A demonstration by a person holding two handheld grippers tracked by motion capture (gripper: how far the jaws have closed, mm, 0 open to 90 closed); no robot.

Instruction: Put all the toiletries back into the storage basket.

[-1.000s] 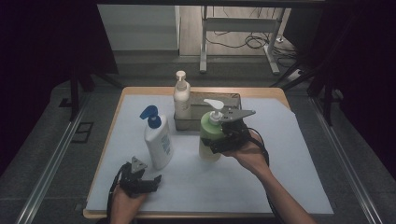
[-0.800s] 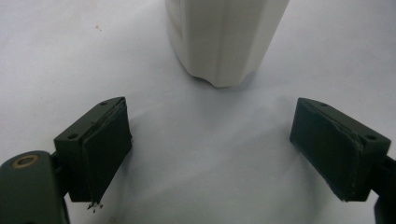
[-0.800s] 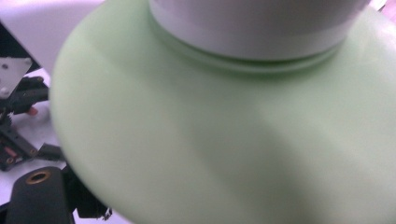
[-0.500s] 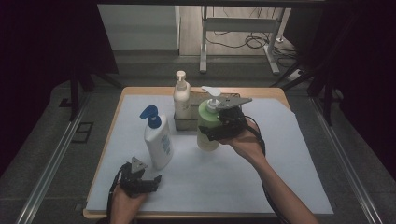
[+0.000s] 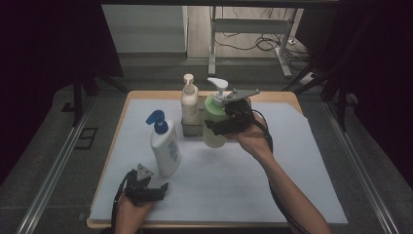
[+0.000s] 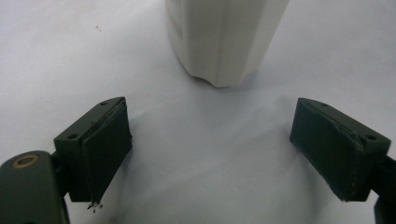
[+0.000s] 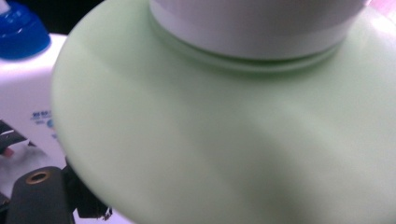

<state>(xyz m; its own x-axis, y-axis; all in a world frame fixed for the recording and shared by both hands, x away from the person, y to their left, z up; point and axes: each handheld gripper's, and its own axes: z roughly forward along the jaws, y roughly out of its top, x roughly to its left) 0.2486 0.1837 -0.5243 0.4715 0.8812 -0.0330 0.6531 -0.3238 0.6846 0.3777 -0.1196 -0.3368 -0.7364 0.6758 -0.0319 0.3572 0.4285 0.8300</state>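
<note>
Right now the right claw (image 5: 221, 126) is pinching the green bottle (image 5: 213, 122) around its fat middle and holding it up off the surface (image 5: 272, 161). The bottle is big, round, smooth and slippery-looking, so it could be slipping down out of the claw. It is also hanging just beside the grey box (image 5: 193, 127) and the tall cream bottle (image 5: 189, 103) standing in it, and a bump could be knocking that one over. Its white pump top (image 5: 217, 87) is sticking up above the claw. The left claw (image 6: 212, 154) is resting low, spread wide with nothing between its flat black pads. Just ahead of it is standing the white bottle (image 5: 164, 150), smooth plastic with a blue pump (image 5: 157, 119). The surface under both claws is looking like plain white paper.
</note>
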